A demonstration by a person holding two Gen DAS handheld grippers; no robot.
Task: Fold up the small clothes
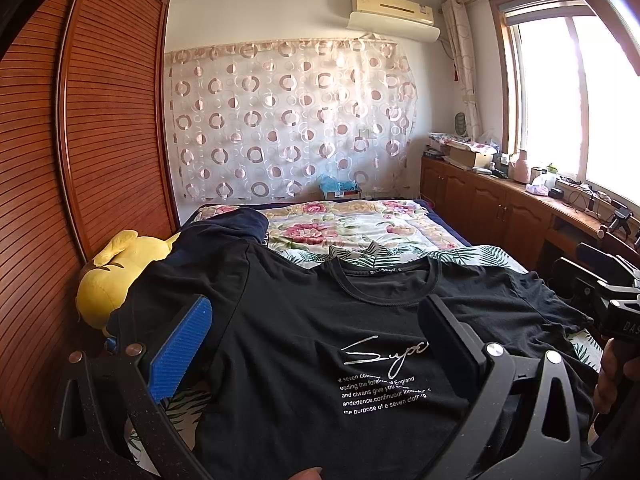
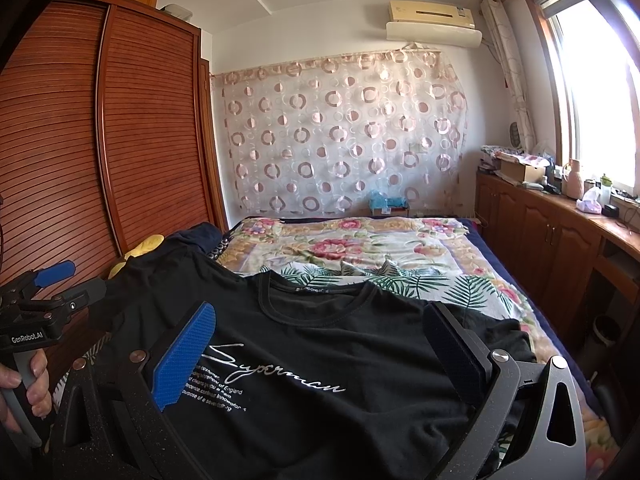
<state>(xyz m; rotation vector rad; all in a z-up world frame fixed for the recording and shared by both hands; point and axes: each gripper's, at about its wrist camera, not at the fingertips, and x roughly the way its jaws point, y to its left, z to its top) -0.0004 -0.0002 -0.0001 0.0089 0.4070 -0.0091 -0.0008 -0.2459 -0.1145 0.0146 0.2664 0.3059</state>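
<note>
A black T-shirt (image 1: 304, 320) with a silver script print (image 1: 384, 354) lies face up on the bed, collar (image 1: 388, 280) toward the far wall. My left gripper (image 1: 316, 328) hovers open just above its chest, blue pad (image 1: 180, 344) on the left side and dark finger (image 1: 448, 332) on the right, holding nothing. In the right wrist view the T-shirt (image 2: 320, 360) lies under my open right gripper (image 2: 320, 340), which spans the print (image 2: 276, 372). A hand holds the left gripper (image 2: 68, 284) over the shirt's left sleeve. The right gripper (image 1: 584, 268) shows beside the right sleeve (image 1: 536, 304).
A yellow plush toy (image 1: 104, 284) and a navy garment (image 1: 236, 224) lie at the bed's left, against the slatted wardrobe (image 1: 100, 120). A floral quilt (image 1: 352, 228) covers the far bed. Wooden cabinets (image 2: 552, 240) with clutter run under the window on the right.
</note>
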